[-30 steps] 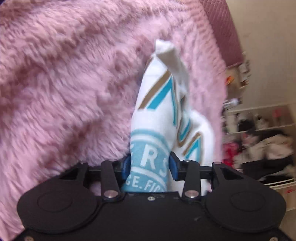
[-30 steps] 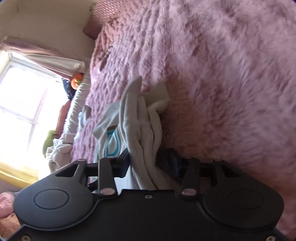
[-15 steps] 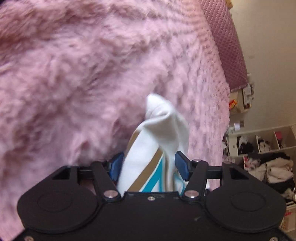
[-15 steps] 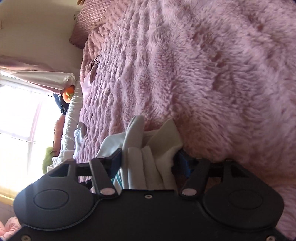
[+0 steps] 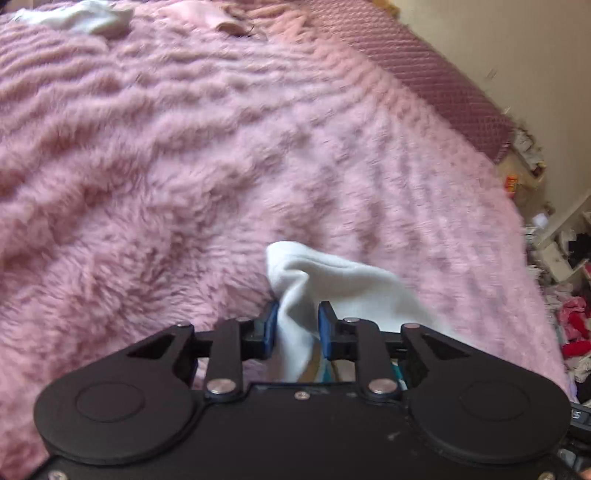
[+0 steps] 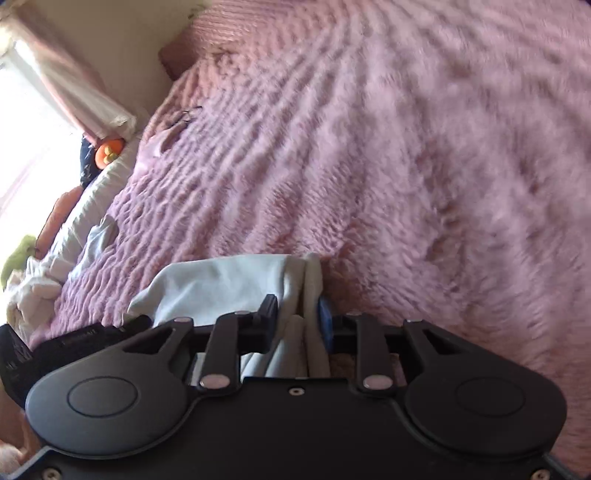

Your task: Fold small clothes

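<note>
Where it bunches into soft folds, the white garment (image 5: 343, 280) sits between the blue pads of the left claw (image 5: 297, 325) and right claw (image 6: 295, 317), both closing onto it, above the shaggy pink bed cover (image 5: 184, 166).

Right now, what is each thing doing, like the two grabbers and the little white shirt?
Left gripper: jaws closing, pads pinching the white garment.
Right gripper: jaws closing, pads pinching bunched folds of it.
White garment: bunched, not folded flat, gripped at two places.
Pink fluffy blanket: spread over the bed.
White cloth: crumpled, far on the blanket.
</note>
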Demonstrator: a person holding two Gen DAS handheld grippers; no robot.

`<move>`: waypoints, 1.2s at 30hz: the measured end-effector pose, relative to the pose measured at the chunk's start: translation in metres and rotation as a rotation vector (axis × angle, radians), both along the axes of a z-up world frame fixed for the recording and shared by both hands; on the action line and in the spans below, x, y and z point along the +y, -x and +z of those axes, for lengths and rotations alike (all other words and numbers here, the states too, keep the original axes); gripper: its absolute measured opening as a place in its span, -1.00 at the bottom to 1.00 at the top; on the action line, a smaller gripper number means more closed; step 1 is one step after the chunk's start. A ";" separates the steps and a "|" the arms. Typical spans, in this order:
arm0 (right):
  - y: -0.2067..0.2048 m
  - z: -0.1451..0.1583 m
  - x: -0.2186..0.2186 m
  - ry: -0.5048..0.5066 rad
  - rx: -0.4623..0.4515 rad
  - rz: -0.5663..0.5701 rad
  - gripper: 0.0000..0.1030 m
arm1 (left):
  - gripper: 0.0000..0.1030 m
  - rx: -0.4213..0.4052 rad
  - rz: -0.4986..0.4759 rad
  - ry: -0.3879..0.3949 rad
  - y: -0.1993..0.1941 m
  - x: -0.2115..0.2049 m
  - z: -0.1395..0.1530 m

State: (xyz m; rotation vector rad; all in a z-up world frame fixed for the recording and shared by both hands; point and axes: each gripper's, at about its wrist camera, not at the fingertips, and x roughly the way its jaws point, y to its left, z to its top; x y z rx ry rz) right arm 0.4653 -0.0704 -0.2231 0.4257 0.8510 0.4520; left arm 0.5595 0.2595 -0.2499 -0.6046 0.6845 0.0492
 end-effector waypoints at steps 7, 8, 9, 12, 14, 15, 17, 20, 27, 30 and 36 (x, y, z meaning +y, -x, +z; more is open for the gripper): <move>0.093 0.060 -0.010 0.028 -0.144 0.211 -0.49 | -0.16 -0.103 -0.174 -0.081 0.128 -0.026 0.061; 0.112 0.064 -0.010 0.054 -0.168 0.238 -0.49 | -0.13 -0.102 -0.201 -0.100 0.147 -0.035 0.064; 0.132 0.066 -0.011 0.074 -0.186 0.273 -0.49 | -0.13 -0.092 -0.226 -0.120 0.169 -0.047 0.066; 0.172 0.057 -0.013 0.118 -0.180 0.294 -0.49 | -0.12 -0.050 -0.291 -0.122 0.209 -0.078 0.053; 0.186 0.043 -0.017 0.149 -0.154 0.273 -0.49 | -0.12 -0.007 -0.316 -0.131 0.227 -0.093 0.036; 0.189 0.033 -0.019 0.170 -0.126 0.269 -0.49 | -0.13 0.020 -0.303 -0.130 0.233 -0.098 0.024; 0.196 0.018 -0.024 0.221 -0.091 0.232 -0.49 | -0.13 0.059 -0.307 -0.153 0.232 -0.104 0.002; 0.197 -0.002 -0.033 0.258 -0.034 0.171 -0.54 | -0.08 0.082 -0.309 -0.191 0.229 -0.108 -0.024; 0.222 0.019 -0.031 0.276 -0.013 0.107 0.23 | 0.38 0.102 -0.196 -0.137 0.245 -0.110 0.010; 0.251 0.044 -0.027 0.351 -0.102 0.069 0.51 | 0.69 0.096 -0.158 -0.258 0.280 -0.129 0.048; 0.296 0.081 -0.030 0.424 -0.112 0.055 0.72 | 1.00 0.126 -0.078 -0.397 0.353 -0.159 0.094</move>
